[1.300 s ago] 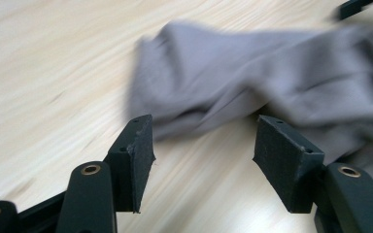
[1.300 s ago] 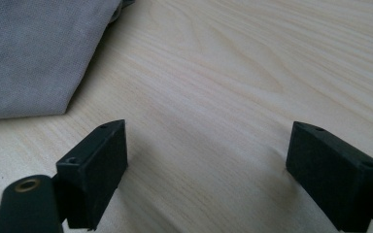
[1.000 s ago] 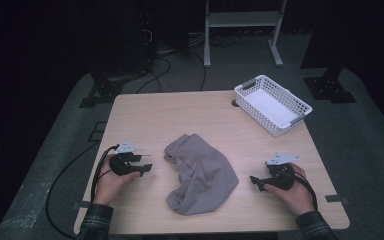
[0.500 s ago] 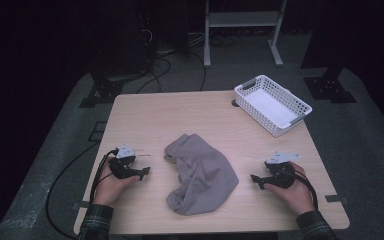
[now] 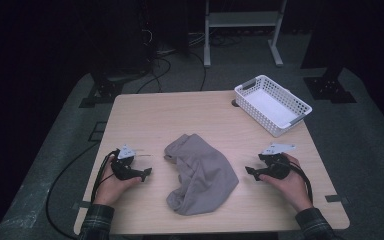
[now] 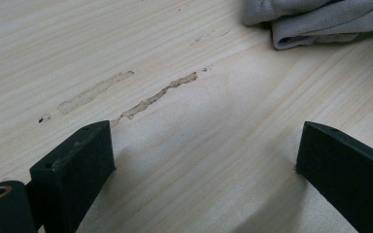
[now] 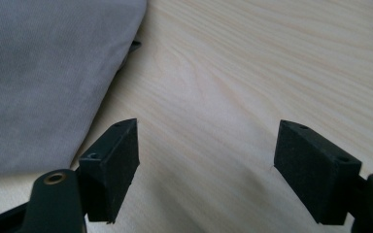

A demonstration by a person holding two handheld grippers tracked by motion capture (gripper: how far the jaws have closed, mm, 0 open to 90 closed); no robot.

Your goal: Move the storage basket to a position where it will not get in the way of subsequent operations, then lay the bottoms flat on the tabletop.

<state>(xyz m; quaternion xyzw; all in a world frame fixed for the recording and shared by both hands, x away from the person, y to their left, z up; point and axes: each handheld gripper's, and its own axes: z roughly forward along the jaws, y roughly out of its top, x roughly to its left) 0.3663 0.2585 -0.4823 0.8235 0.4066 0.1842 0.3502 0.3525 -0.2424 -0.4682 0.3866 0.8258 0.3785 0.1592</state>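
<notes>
One crumpled grey cloth (image 5: 200, 172) is lying on the pale wooden tabletop (image 5: 180, 112), toward the near edge and about midway between the left and right edges. Two black handheld grippers are flanking it — one per hand. The left gripper (image 5: 144, 172) is sitting near the near-left corner, pointing at the cloth and staying apart from it; its jaws have just been opening and are standing wide with bare wood between them. In the left gripper view the cloth's folded hem (image 6: 315, 19) is lying ahead, beyond two pale scuff streaks (image 6: 160, 94) in the wood. The right gripper (image 5: 251, 172) is sitting toward the near-right corner, aimed at the cloth's right side; its jaws have just been closing a little, yet are gaping with nothing between them, the cloth (image 7: 53, 77) lying just beside its left jaw. One white plastic lattice basket (image 5: 272, 103) is standing at the far-right corner. Nothing is lying between either gripper and the cloth. Grey carpet (image 5: 55, 150) is surrounding the table — cables (image 5: 165, 62) are trailing across it, and a white metal frame (image 5: 242, 20) is standing in the dark background.
</notes>
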